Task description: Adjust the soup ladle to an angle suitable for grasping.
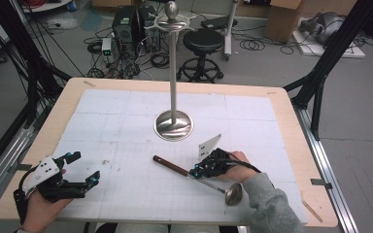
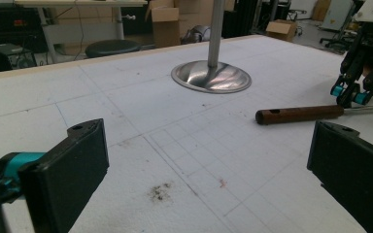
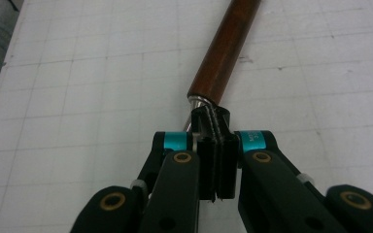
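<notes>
A ladle with a brown wooden handle (image 1: pixel 169 165) and a metal bowl (image 1: pixel 233 193) stretches low over the white gridded mat (image 1: pixel 126 111), in front of the stand. My right gripper (image 1: pixel 195 172) is shut on its thin metal shaft just below the handle. In the right gripper view the jaws (image 3: pixel 215 126) pinch that shaft, and the handle (image 3: pixel 226 48) runs away up the frame. My left gripper (image 1: pixel 84 167) rests at the table's near left, open with nothing between its jaws (image 2: pixel 209 162). From there the handle (image 2: pixel 296 114) and the right gripper (image 2: pixel 352 92) lie off to the right.
A tall metal stand with a round base (image 1: pixel 173 125) rises at the middle of the mat; its base (image 2: pixel 211 77) sits beyond the ladle. The wooden table edge (image 1: pixel 48 131) frames the mat. A stool (image 1: pixel 202 42), boxes and cables stand on the floor behind.
</notes>
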{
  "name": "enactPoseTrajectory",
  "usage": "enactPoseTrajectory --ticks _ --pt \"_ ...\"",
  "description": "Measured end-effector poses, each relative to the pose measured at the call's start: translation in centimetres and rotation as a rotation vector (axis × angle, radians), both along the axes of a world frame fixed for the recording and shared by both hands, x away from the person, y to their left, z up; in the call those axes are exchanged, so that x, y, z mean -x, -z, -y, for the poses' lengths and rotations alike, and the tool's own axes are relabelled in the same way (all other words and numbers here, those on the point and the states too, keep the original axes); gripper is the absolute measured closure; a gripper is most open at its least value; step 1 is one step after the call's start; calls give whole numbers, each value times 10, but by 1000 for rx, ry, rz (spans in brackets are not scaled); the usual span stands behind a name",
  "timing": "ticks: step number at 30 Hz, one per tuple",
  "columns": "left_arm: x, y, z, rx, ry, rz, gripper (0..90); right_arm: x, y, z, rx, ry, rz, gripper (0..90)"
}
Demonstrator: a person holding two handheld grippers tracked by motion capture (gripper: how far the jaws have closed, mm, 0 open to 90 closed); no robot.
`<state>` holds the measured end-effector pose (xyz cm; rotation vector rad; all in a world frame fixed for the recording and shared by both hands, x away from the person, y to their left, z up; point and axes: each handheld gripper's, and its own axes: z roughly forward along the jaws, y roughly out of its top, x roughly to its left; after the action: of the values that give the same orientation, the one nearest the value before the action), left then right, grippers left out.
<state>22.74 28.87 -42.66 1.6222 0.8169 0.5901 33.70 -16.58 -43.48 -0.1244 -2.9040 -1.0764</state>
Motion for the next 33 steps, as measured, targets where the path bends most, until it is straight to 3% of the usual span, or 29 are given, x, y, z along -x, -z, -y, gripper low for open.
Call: enactPoseTrajectory --ticks 8,24,27,33 --pt "0 0 0 0 0 -1 17 3 0 -2 3 -36 4 900" --pt "0 0 0 -3 2 0 17 14 -5 -17 61 -85 15 900" --pt "0 0 0 -5 3 1 17 14 -5 -17 55 -97 -7 900" --pt "0 0 0 -3 2 2 17 13 -12 -13 36 -72 15 897"
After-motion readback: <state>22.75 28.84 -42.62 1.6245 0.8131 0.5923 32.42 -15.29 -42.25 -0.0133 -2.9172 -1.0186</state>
